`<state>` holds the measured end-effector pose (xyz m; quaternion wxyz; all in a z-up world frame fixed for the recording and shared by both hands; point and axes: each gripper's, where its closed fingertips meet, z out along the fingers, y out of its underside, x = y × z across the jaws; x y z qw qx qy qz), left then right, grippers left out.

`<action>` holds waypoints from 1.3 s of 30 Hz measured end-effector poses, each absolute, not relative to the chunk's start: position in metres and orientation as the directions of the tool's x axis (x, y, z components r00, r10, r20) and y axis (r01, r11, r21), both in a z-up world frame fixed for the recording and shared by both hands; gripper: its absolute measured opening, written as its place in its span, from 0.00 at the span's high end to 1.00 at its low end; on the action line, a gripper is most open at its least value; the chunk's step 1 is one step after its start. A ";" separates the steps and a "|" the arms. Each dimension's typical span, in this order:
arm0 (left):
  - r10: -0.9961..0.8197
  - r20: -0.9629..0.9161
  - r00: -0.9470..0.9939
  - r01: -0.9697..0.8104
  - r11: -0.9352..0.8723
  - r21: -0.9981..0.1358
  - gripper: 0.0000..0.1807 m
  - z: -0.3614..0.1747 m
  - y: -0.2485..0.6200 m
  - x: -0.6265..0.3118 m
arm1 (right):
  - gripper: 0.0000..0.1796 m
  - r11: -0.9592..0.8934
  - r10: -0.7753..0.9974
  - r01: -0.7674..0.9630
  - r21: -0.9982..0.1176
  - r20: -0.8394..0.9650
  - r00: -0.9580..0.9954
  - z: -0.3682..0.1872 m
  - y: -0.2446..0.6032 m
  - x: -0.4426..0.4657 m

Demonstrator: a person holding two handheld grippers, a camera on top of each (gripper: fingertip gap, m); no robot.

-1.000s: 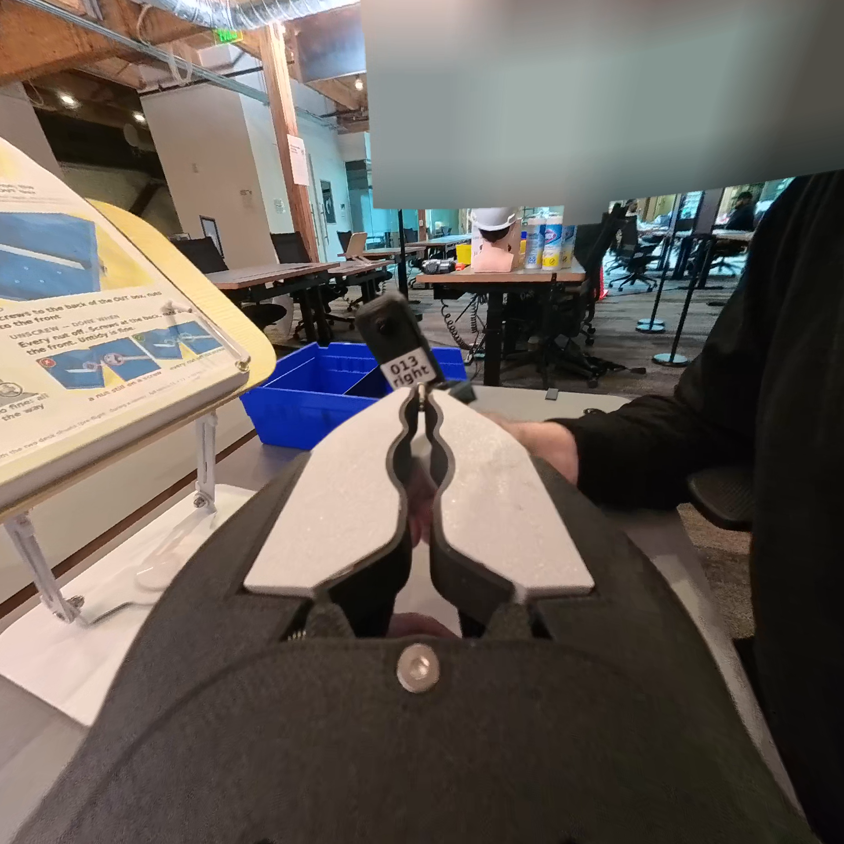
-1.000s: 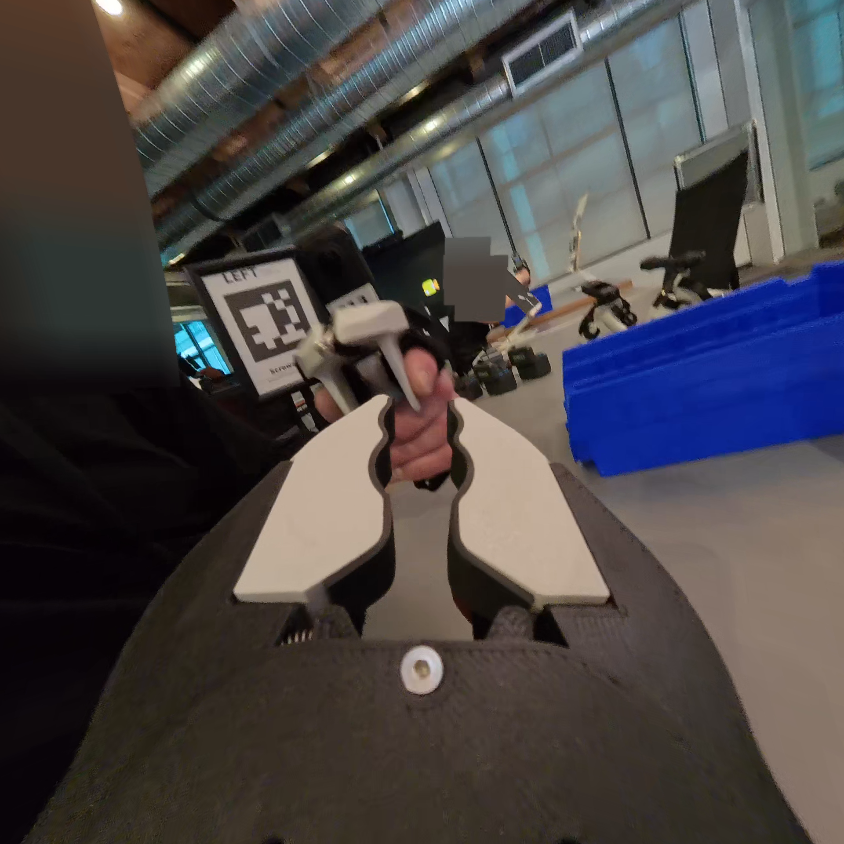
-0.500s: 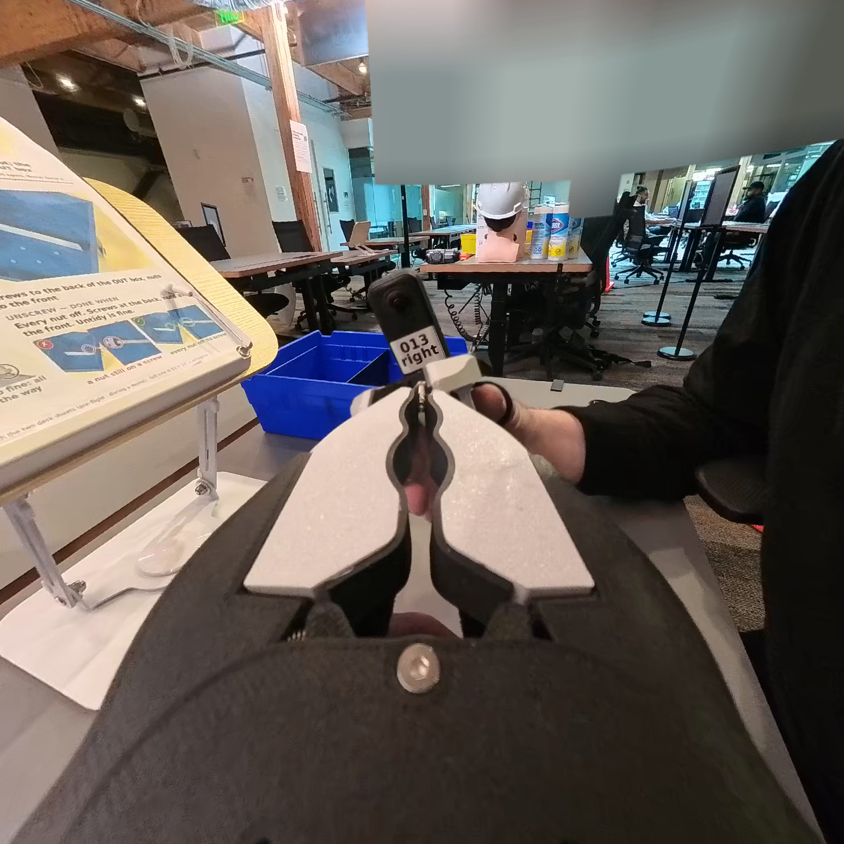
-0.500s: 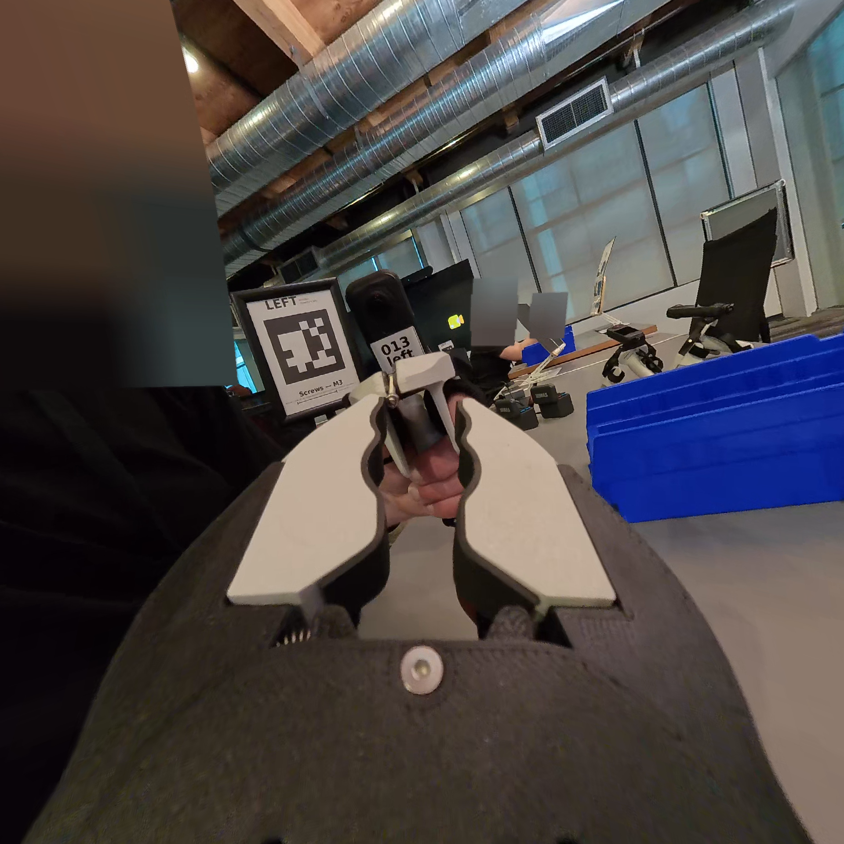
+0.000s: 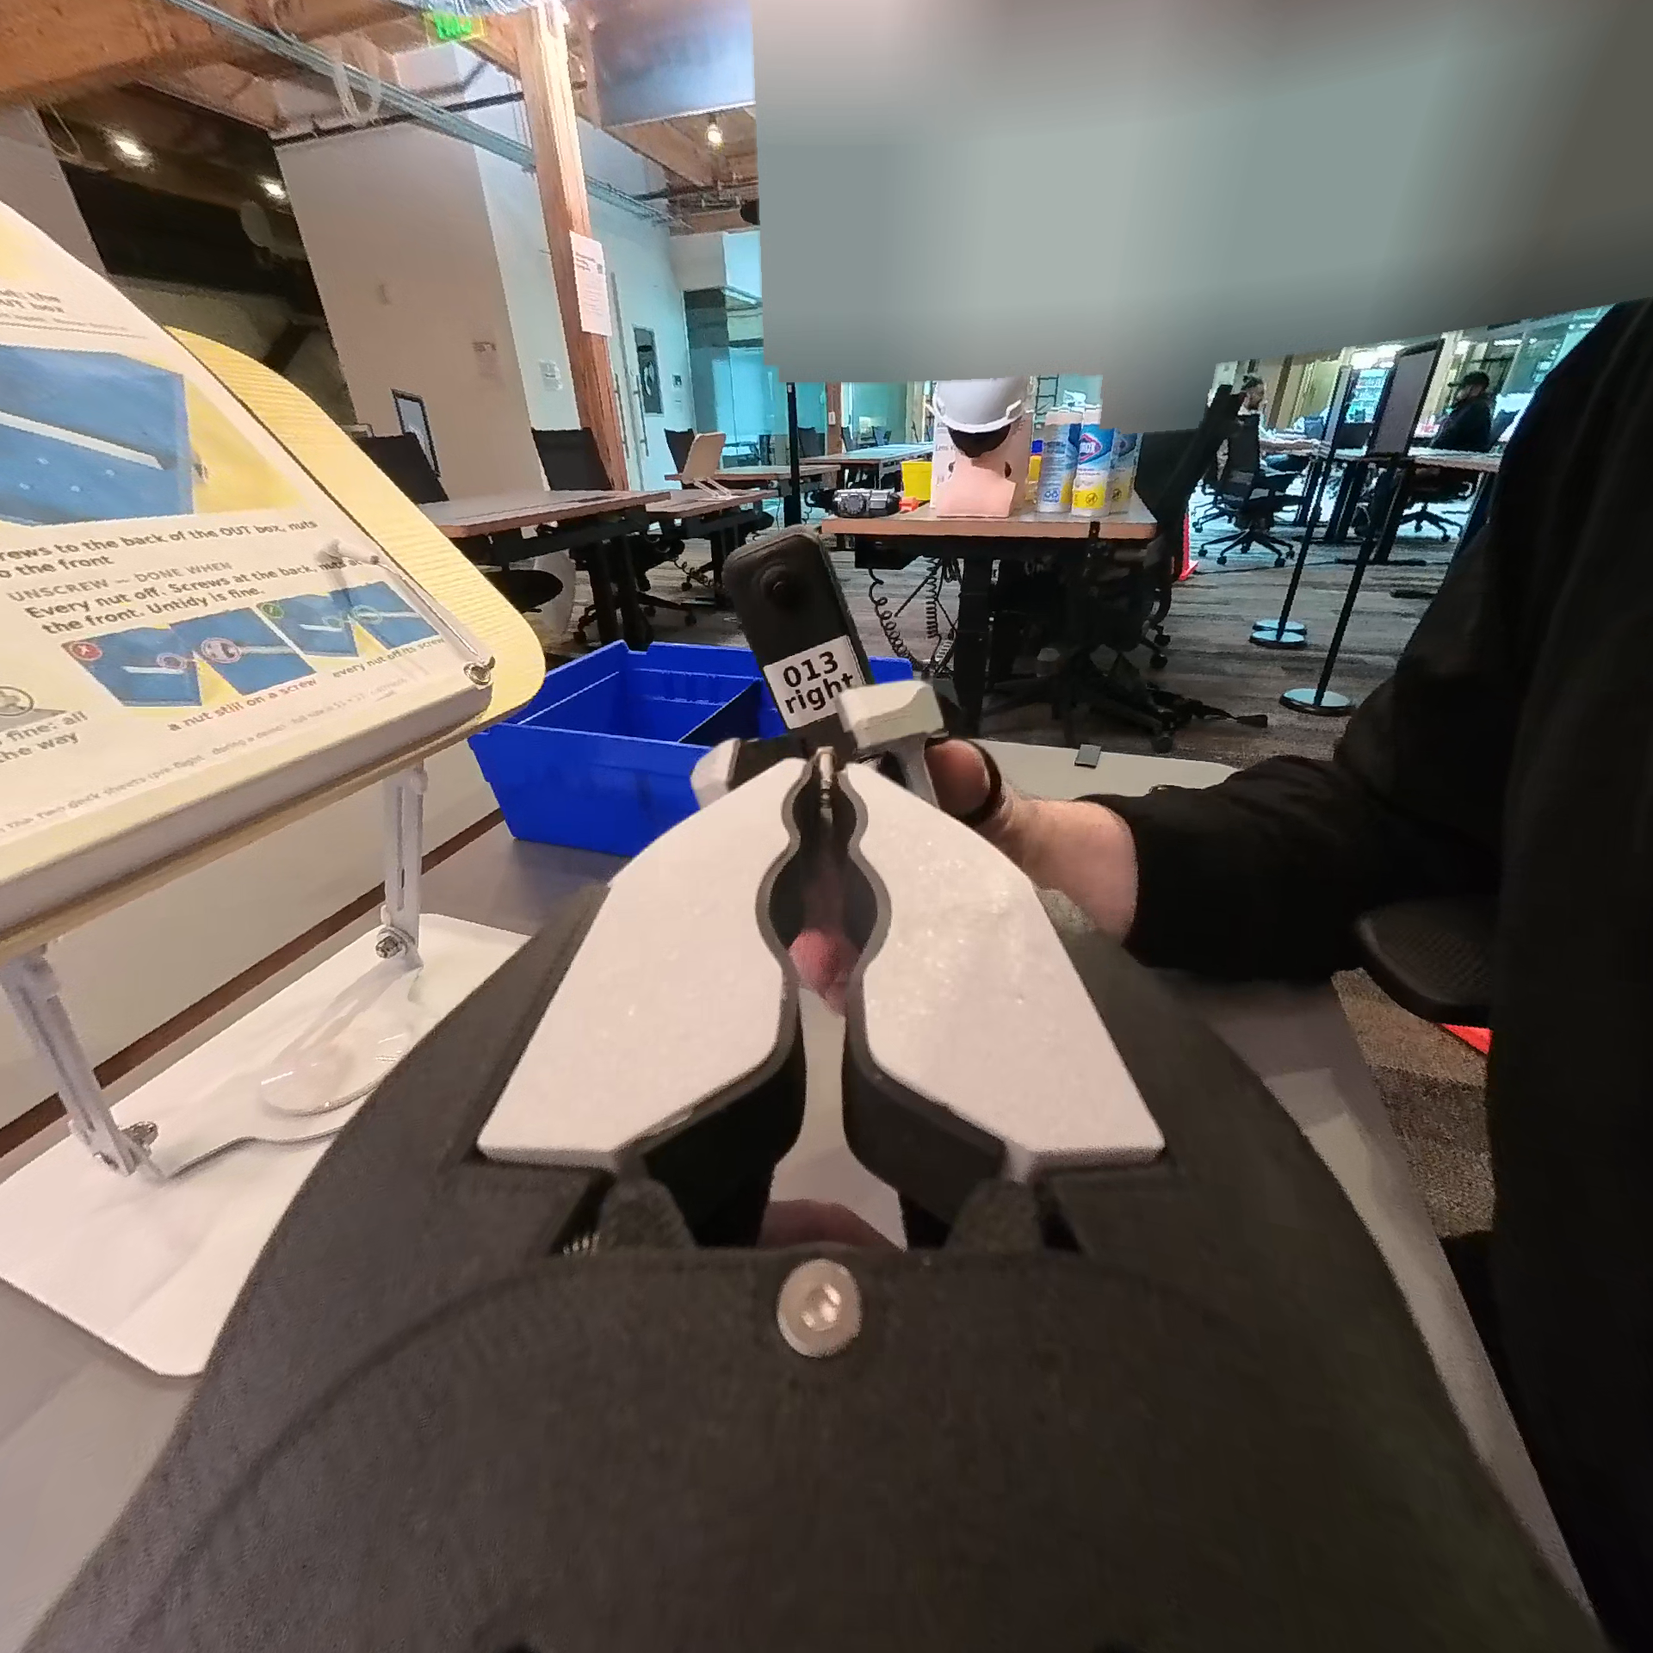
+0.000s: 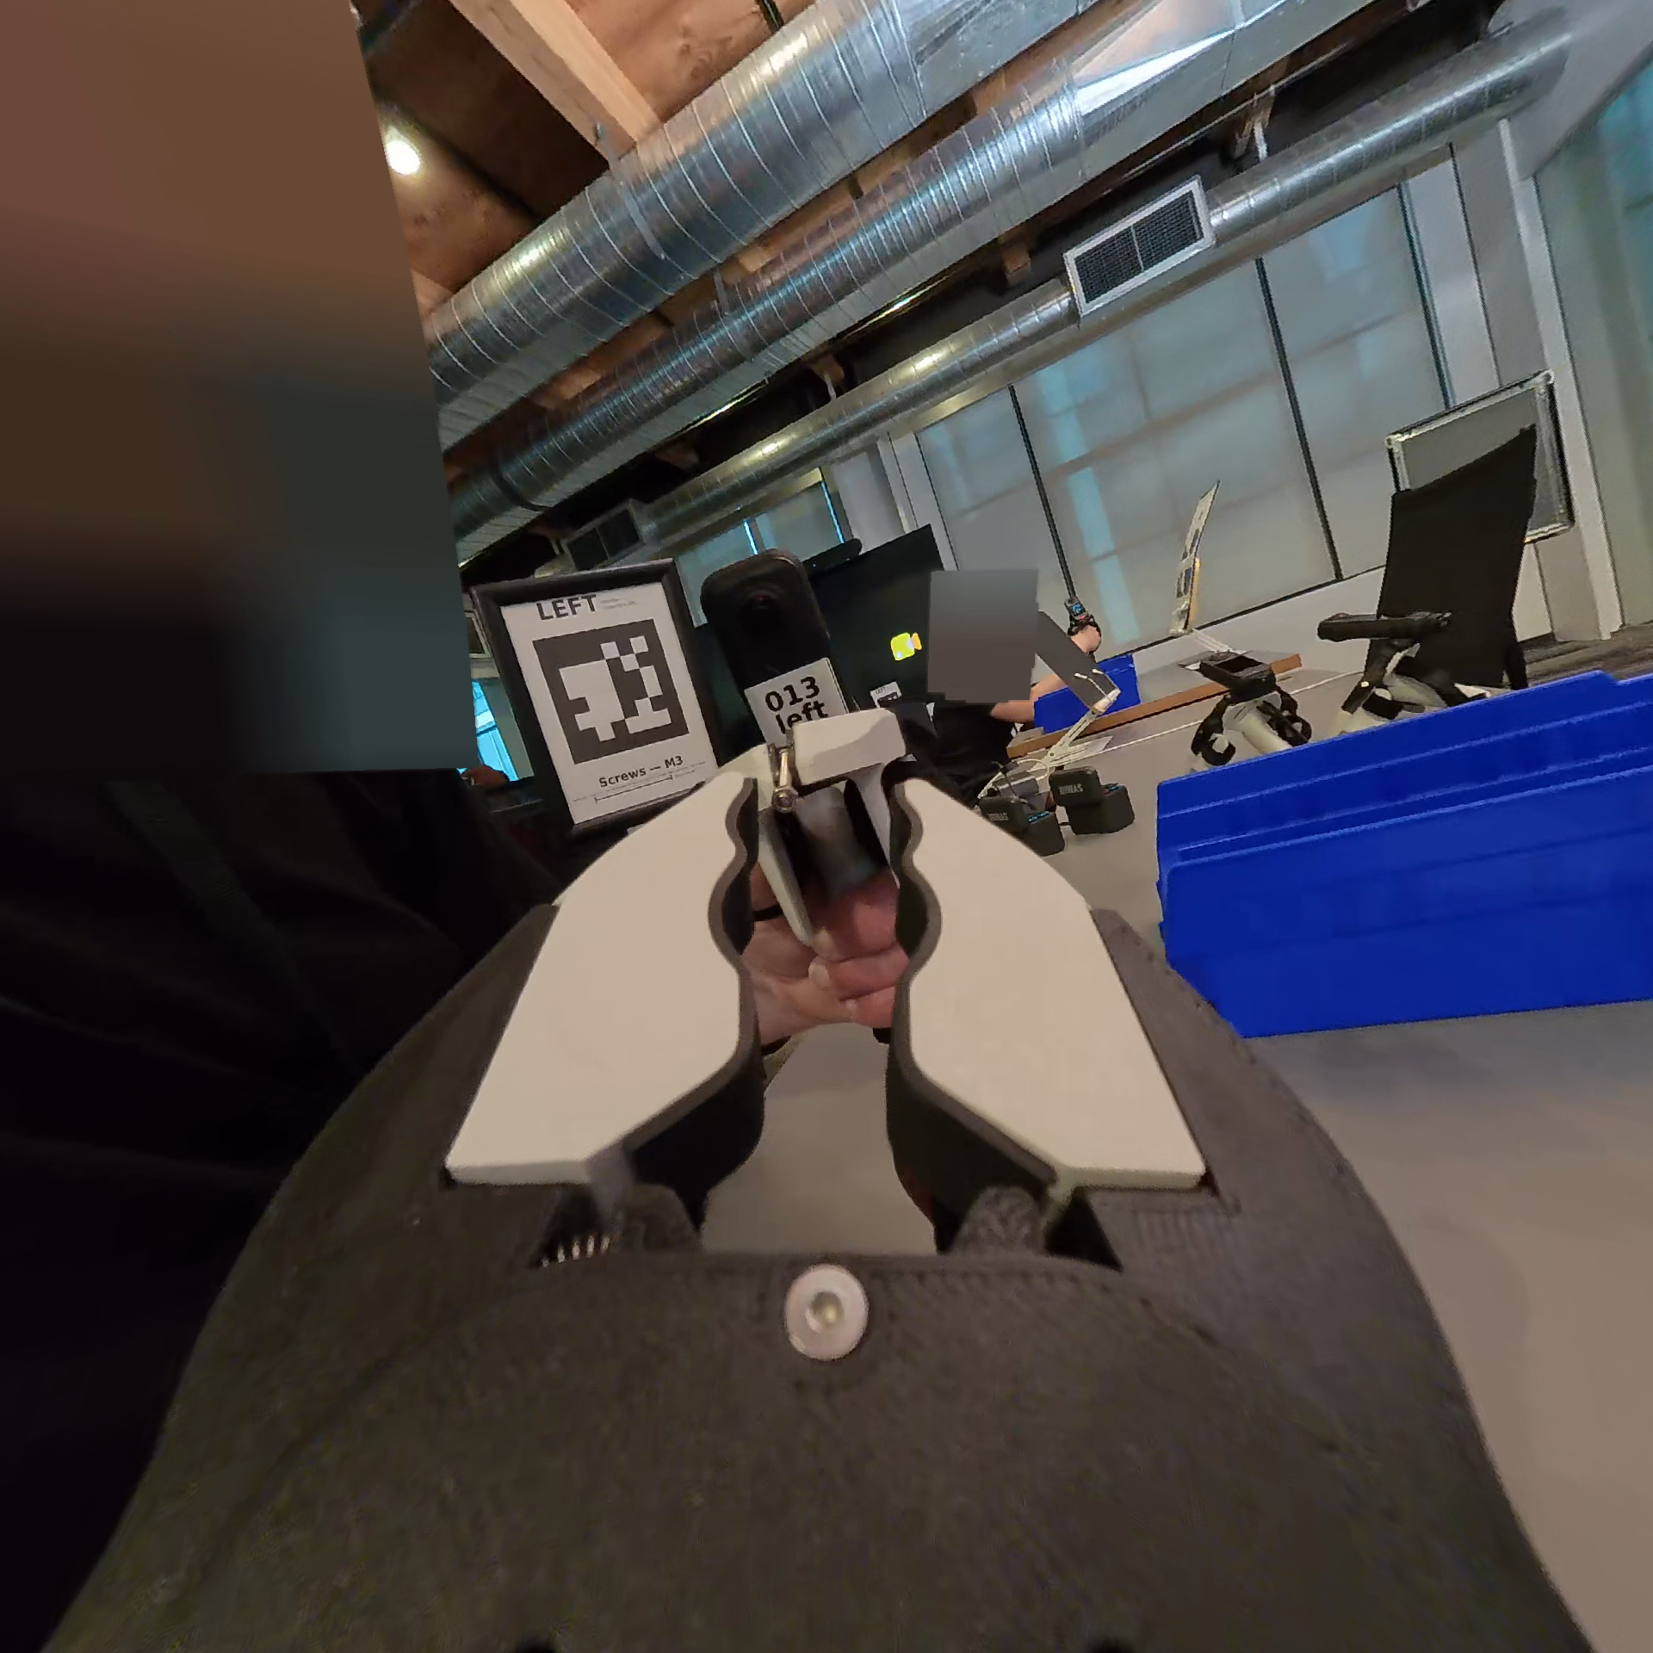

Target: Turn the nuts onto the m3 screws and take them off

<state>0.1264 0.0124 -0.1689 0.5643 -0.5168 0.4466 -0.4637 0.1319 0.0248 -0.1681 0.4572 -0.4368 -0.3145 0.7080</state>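
In the left wrist view, I am keeping my left tongs (image 5: 825, 787) clenched on an m3 screw (image 5: 825, 771) pinched at their tips, above the grey surface (image 5: 537, 859), with the right tongs (image 5: 818, 760) facing it just beyond.

In the right wrist view, my right tongs (image 6: 818, 792) are standing parted, the screw (image 6: 783, 780) sitting between their tips. I am judging the threading step; next I am needing to close squarely and twist.

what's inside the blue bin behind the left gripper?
In the left wrist view, the blue bin shows a divider and bare blue floor in the visible compartments. Its near wall and the left gripper, shut on a screw, hide the rest.
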 end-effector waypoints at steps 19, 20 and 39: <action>-0.986 -0.022 0.163 0.064 0.033 -0.997 0.99 -0.170 0.012 0.128 | 0.86 -0.379 0.924 -0.369 -0.849 -0.329 -0.194 -0.169 0.025 0.131; -0.986 -0.024 0.163 0.064 0.034 -0.997 0.99 -0.169 0.012 0.129 | 0.86 -0.379 0.924 -0.365 -0.851 -0.330 -0.192 -0.169 0.024 0.130; -0.978 -0.080 0.193 0.016 0.085 -0.996 0.99 -0.173 0.016 0.126 | 0.89 -0.410 0.909 -0.340 -0.846 -0.348 -0.229 -0.171 0.021 0.131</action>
